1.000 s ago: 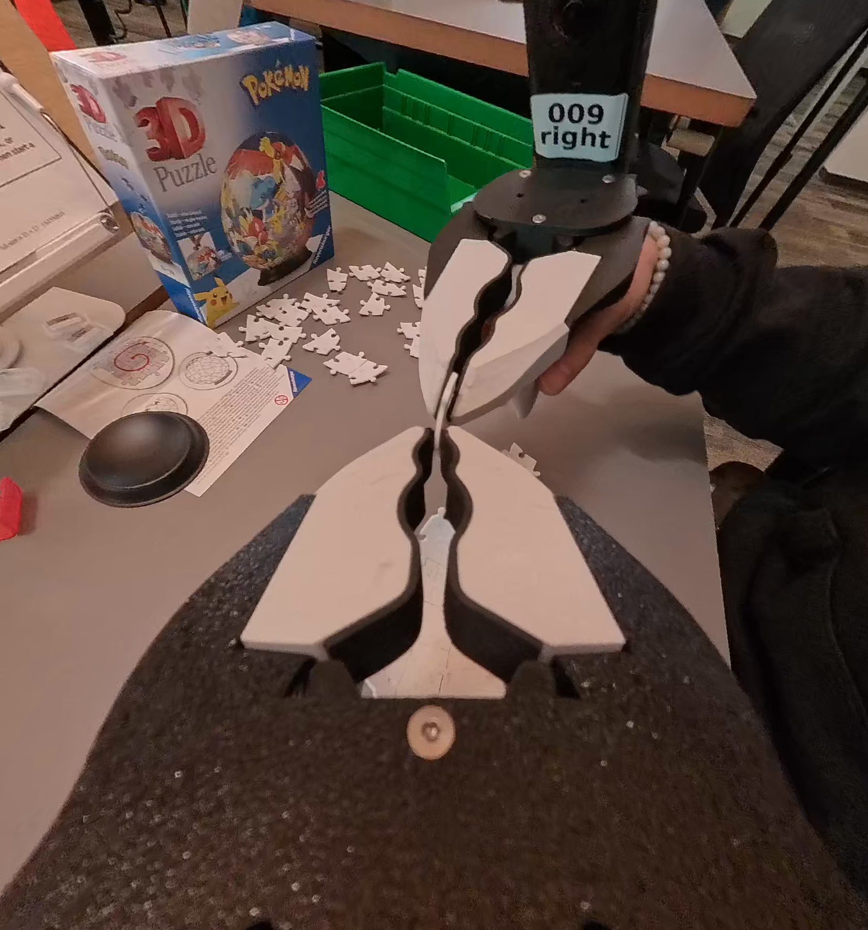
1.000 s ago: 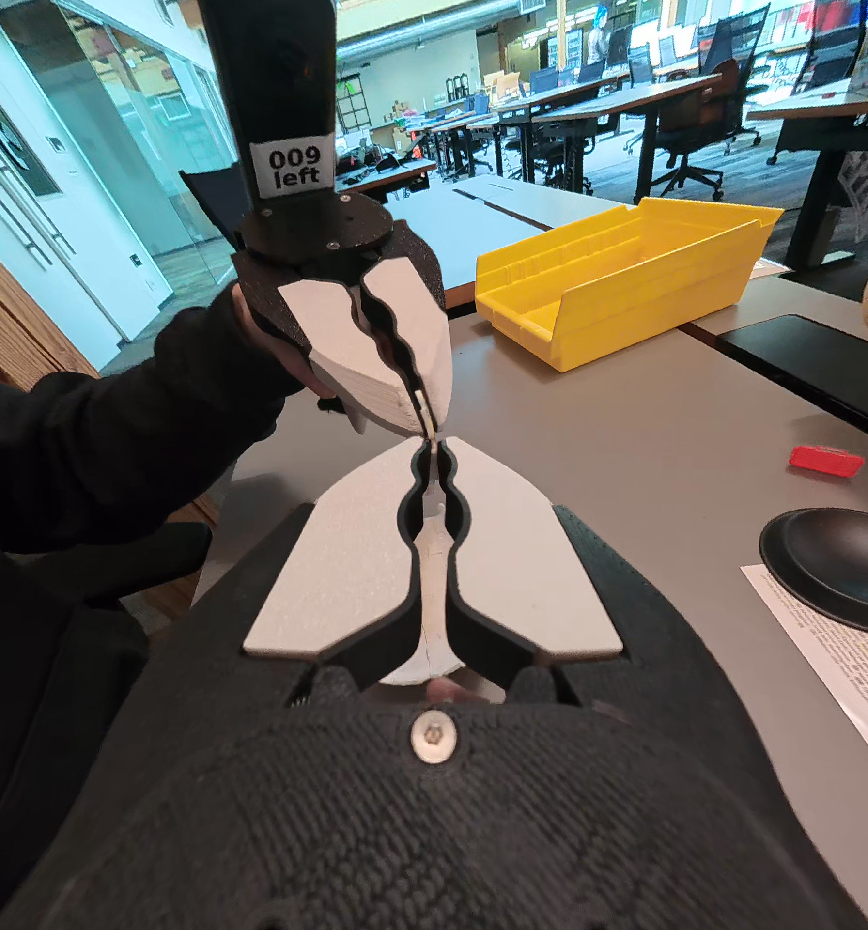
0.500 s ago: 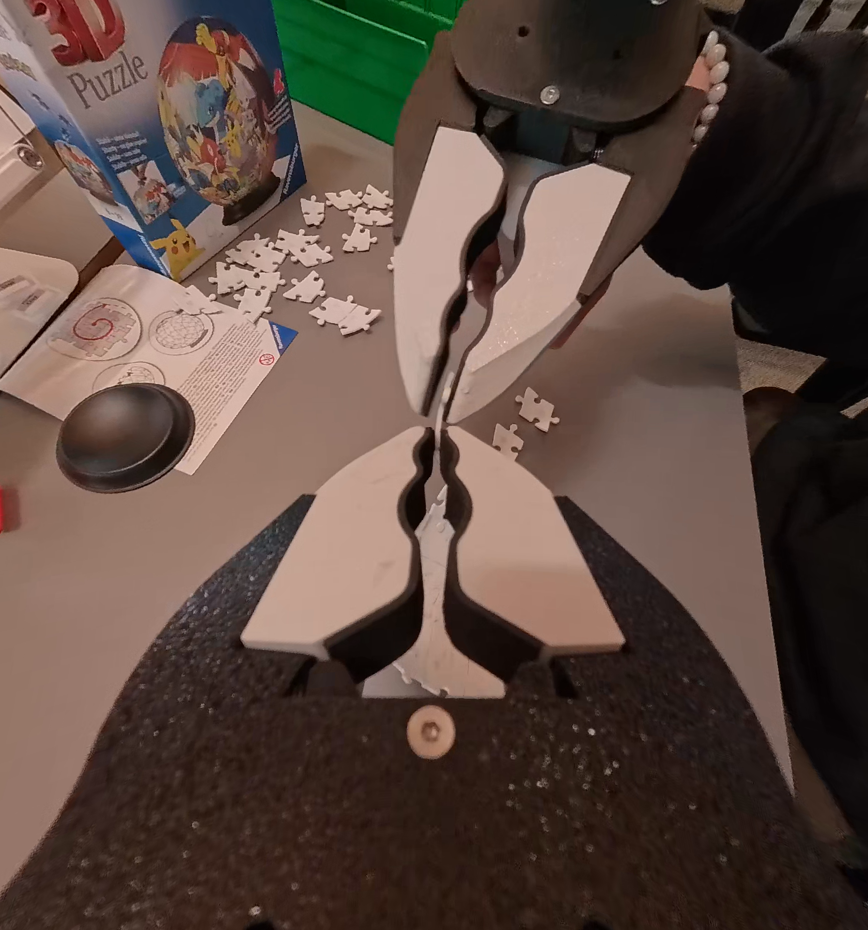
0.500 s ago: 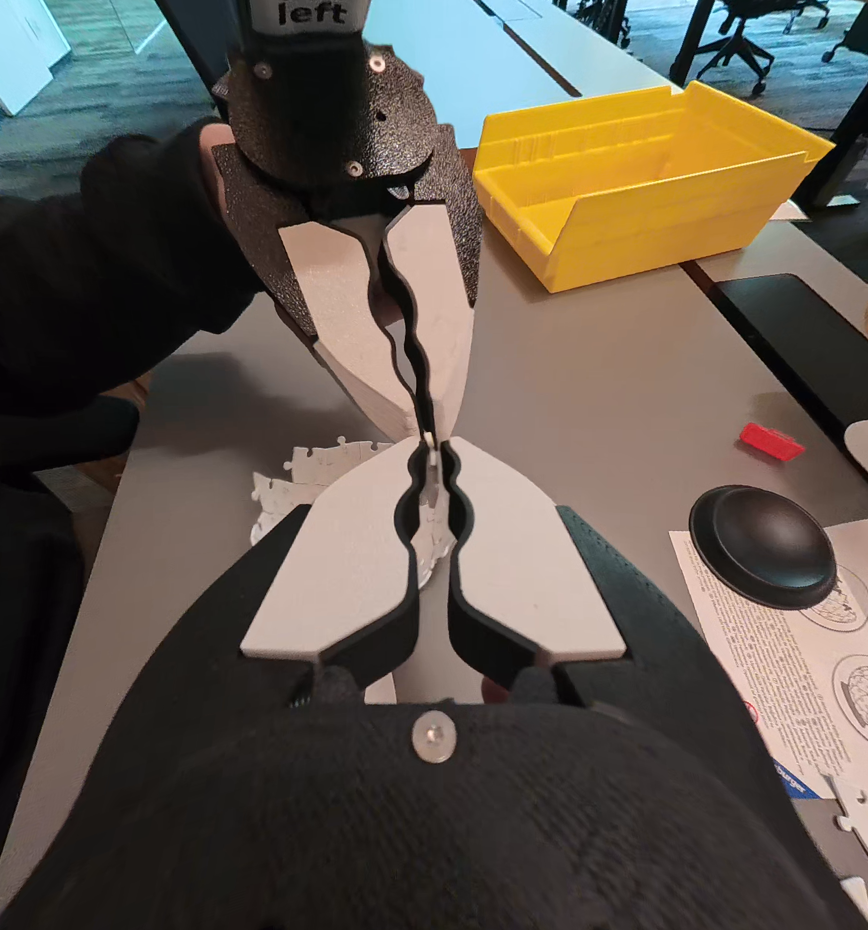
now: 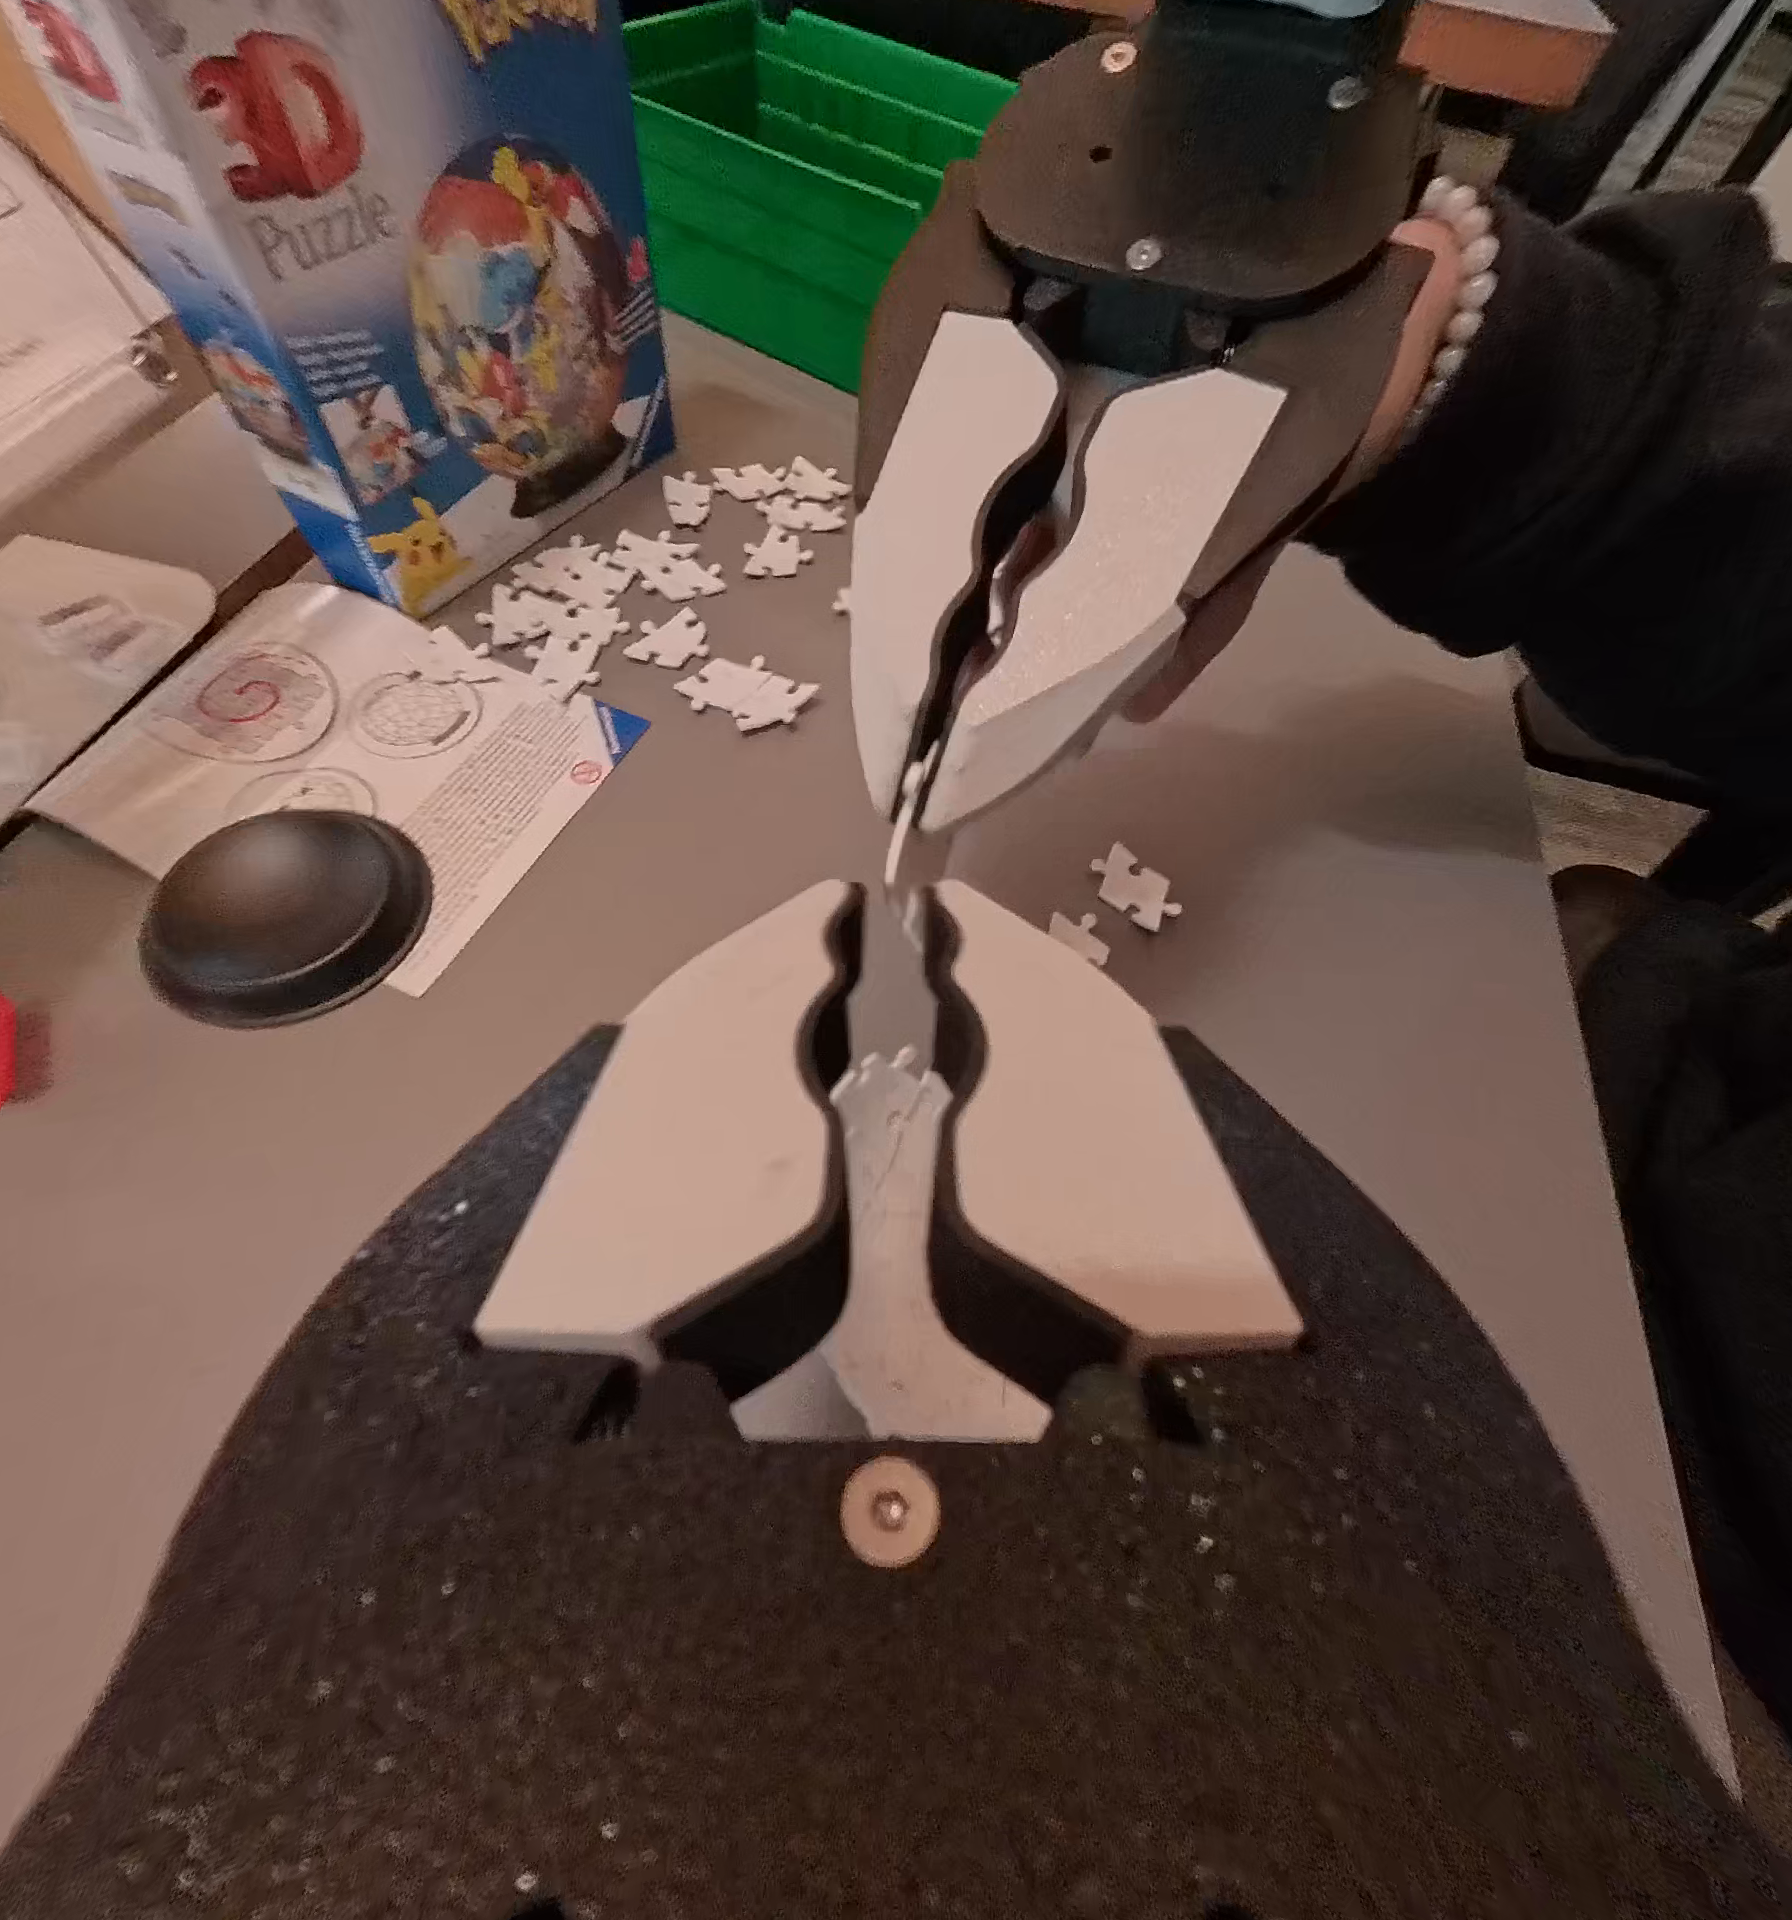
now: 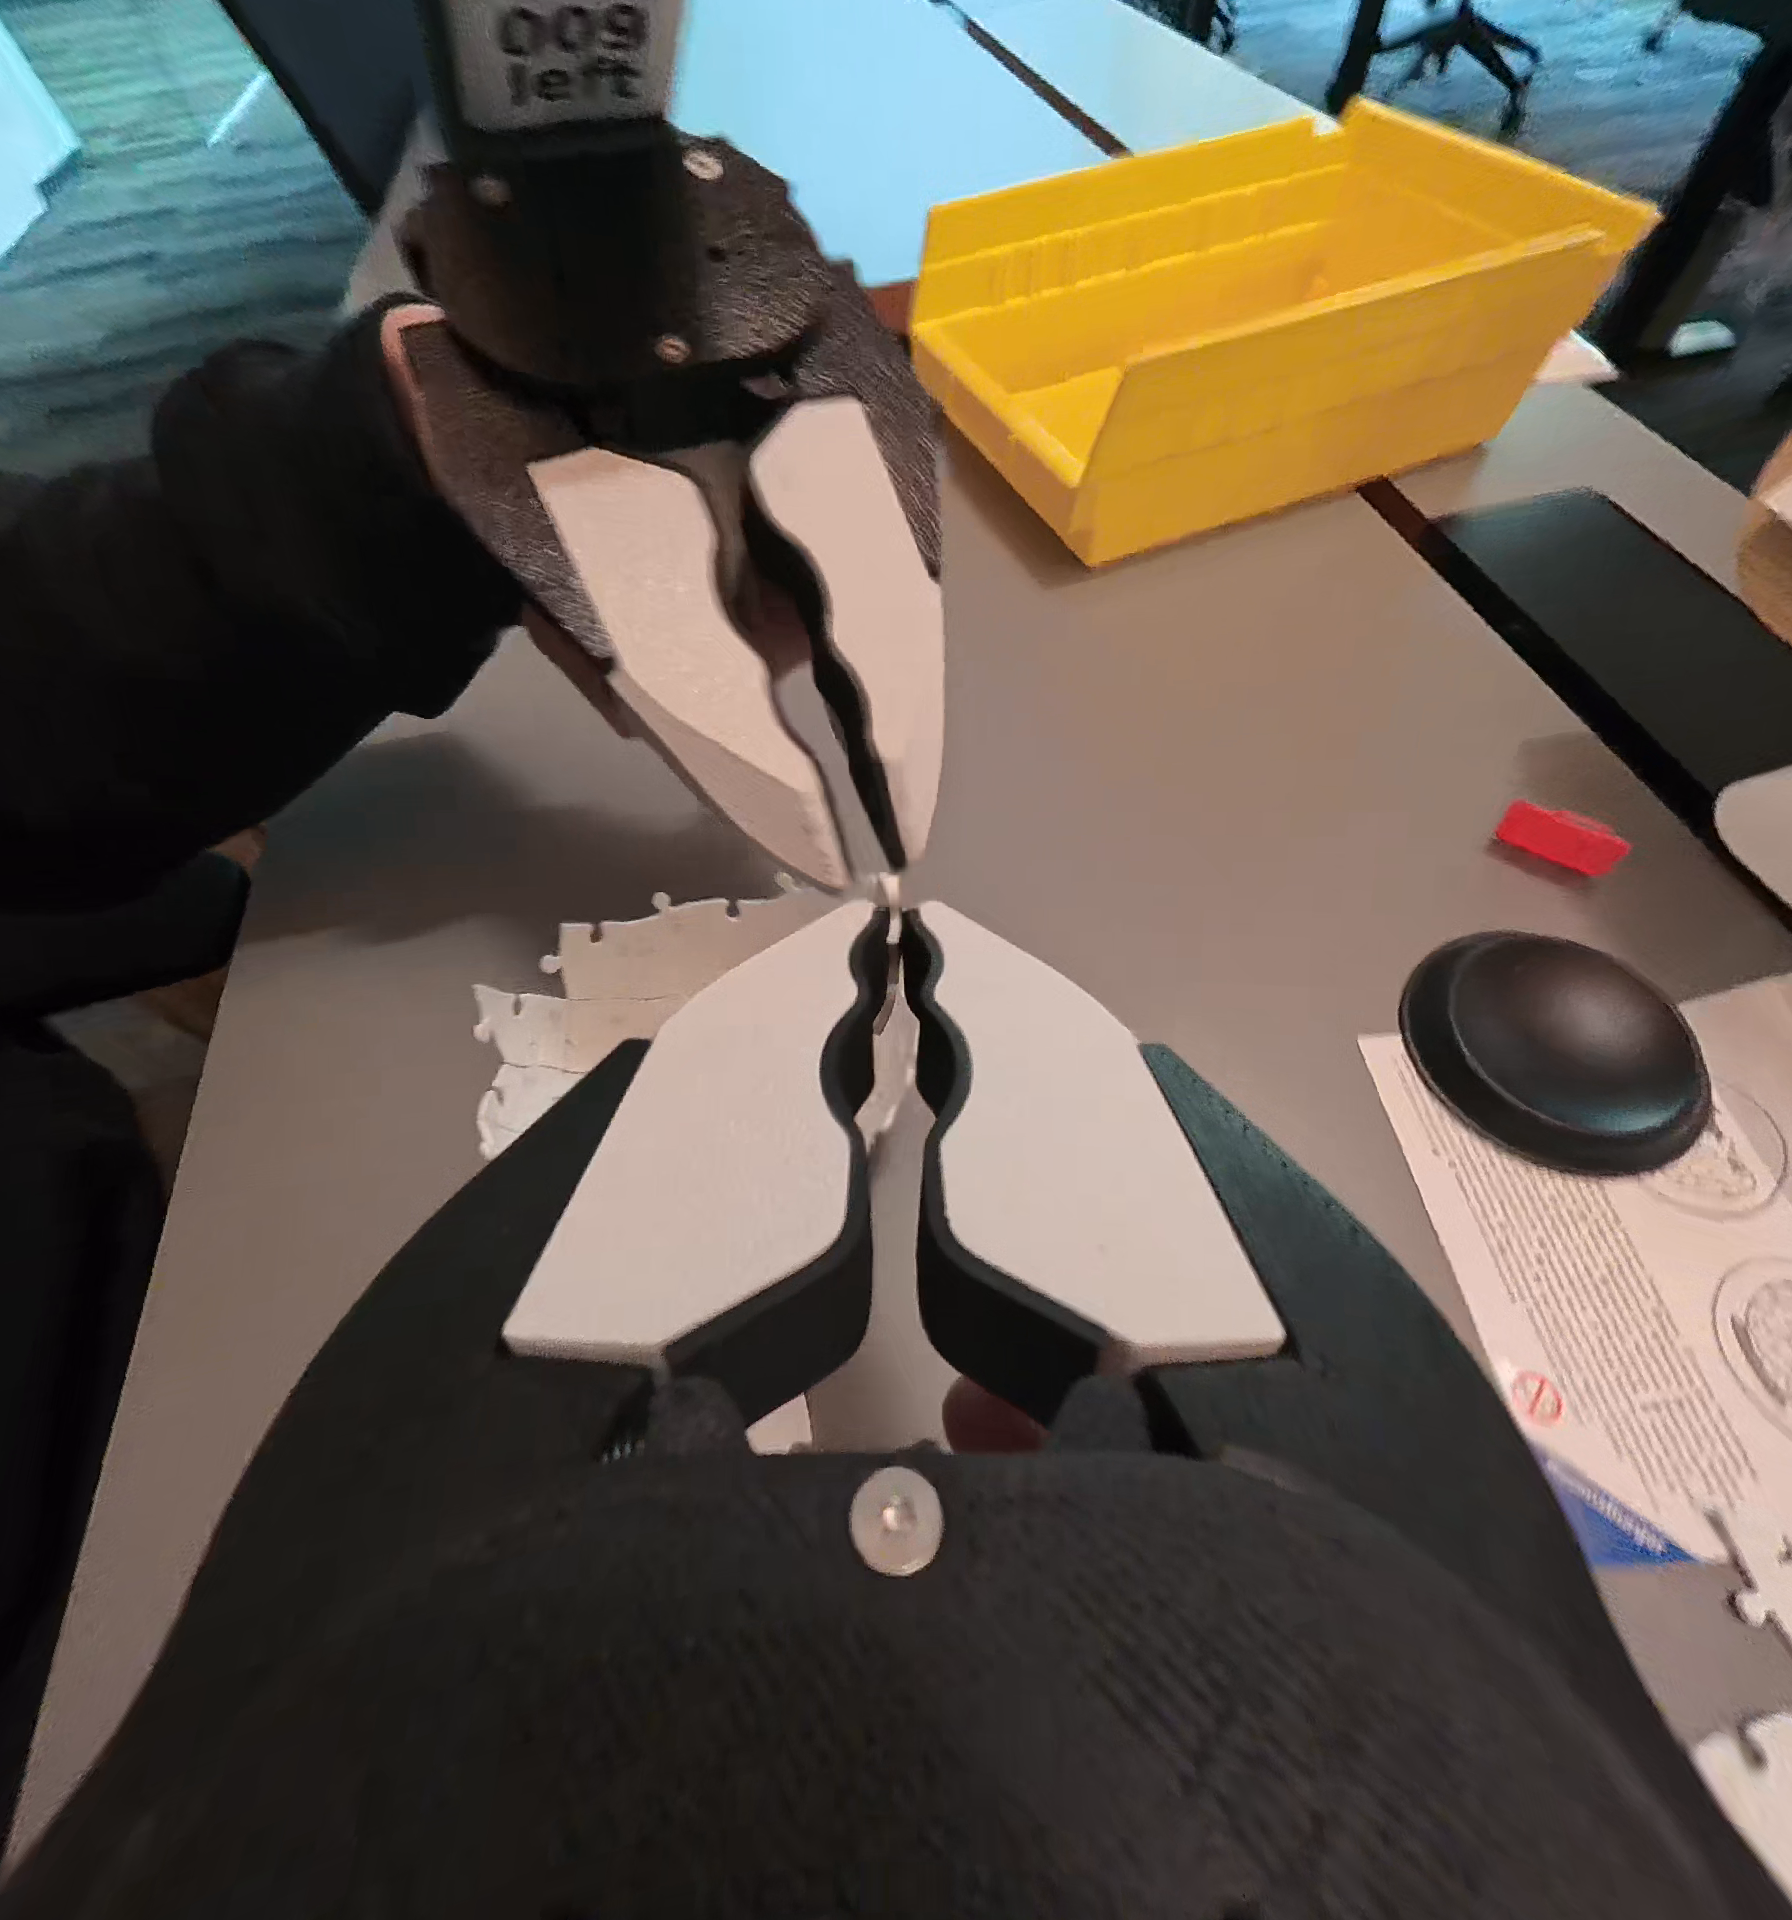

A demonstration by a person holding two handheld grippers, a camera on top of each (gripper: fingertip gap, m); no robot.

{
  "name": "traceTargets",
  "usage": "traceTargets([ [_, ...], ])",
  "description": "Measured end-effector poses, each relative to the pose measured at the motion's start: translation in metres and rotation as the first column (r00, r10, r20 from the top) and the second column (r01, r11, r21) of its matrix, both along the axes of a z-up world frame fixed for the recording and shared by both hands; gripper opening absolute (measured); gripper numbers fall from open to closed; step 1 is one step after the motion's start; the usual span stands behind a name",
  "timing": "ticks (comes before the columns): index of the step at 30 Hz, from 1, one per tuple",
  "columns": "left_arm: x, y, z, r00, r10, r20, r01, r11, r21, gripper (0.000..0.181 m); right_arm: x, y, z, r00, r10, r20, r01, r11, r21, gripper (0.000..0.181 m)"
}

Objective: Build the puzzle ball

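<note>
Left gripper (image 5: 897, 914) fingers pinch the assembled puzzle section (image 5: 887, 1226); right gripper (image 6: 887, 914) fingers clamp a single piece (image 5: 900, 847), tip to tip.

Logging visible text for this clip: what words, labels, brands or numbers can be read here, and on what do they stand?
I do not copy out writing, so this lists only where it stands.
On the puzzle box: large lettering and logos on the front.
On the instruction sheet: fine print beside diagrams, too small to read.
On the label on the handle of the left tool: a short printed tag.
</note>
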State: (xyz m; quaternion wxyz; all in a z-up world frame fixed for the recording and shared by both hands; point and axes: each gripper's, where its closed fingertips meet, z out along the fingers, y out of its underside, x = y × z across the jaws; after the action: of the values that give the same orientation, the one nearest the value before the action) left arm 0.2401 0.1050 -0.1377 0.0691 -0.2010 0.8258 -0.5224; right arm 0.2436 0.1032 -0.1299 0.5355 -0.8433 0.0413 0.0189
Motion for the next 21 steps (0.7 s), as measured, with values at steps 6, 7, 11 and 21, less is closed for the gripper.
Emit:
traceTargets([
  [6,0.002,0.037,-0.05,0.972,0.144,-0.188,-0.103,0.971,0.214,0.057,0.005,-0.01,-0.039,0.971,-0.157,-0.18,0.124,0.975,-0.183,0.002],
  [7,0.0,0.04,-0.061,0.952,0.17,-0.256,-0.104,0.962,0.253,0.057,0.006,-0.01,-0.041,0.967,-0.179,-0.183,0.143,0.971,-0.194,0.002],
  [11,-0.017,0.04,-0.089,0.875,0.155,-0.458,0.007,0.943,0.332,0.056,0.001,-0.008,-0.042,0.958,-0.193,-0.214,0.143,0.963,-0.227,0.003],
  [21,0.0,0.026,-0.079,0.83,-0.127,-0.543,0.382,0.839,0.387,0.047,-0.007,-0.011,-0.04,0.952,-0.228,-0.204,0.173,0.951,-0.257,0.003],
])
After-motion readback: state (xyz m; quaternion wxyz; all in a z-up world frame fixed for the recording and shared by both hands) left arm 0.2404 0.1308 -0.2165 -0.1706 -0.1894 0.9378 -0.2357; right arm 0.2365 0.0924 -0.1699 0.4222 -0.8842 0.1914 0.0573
